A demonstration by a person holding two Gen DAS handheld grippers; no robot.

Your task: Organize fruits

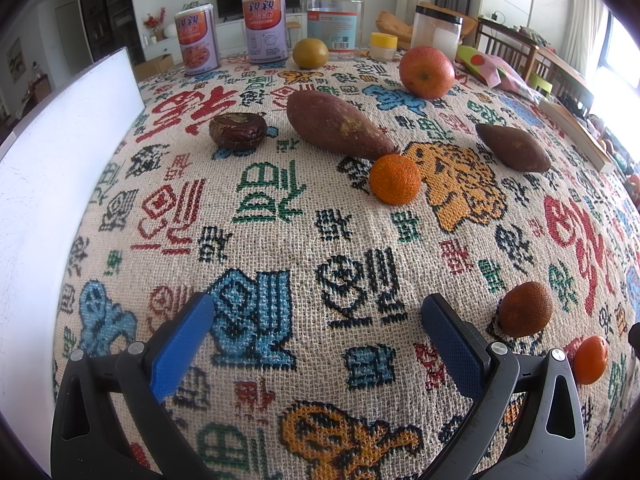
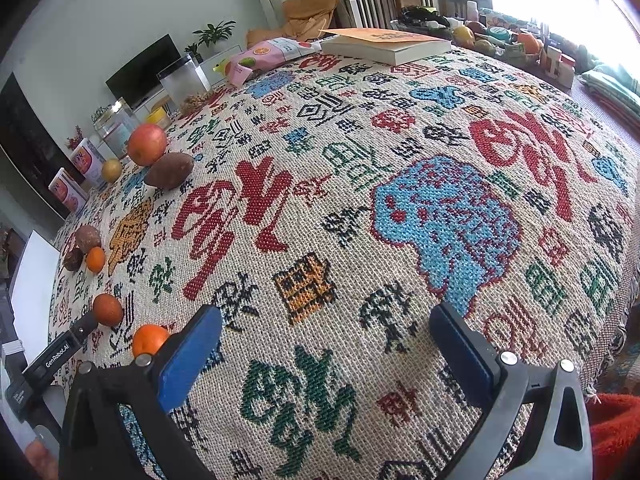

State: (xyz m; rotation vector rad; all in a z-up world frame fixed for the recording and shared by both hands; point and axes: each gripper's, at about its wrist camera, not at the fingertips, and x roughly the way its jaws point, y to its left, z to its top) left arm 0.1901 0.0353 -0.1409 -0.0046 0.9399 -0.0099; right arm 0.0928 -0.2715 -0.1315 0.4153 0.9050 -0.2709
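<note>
Right wrist only: book (image 2: 387,45) on tablecloth (image 2: 360,208).

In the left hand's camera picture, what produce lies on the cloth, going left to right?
Dark round fruit → large sweet potato → bright tangerine → apple → small sweet potato → dull orange fruit → edge tangerine.

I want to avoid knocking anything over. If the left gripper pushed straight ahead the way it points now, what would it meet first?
The left gripper is open over bare patterned tablecloth. Straight ahead, the small orange mandarin and the tip of the large sweet potato look like the first contacts, the mandarin probably sooner, though fisheye depth is uncertain.
</note>
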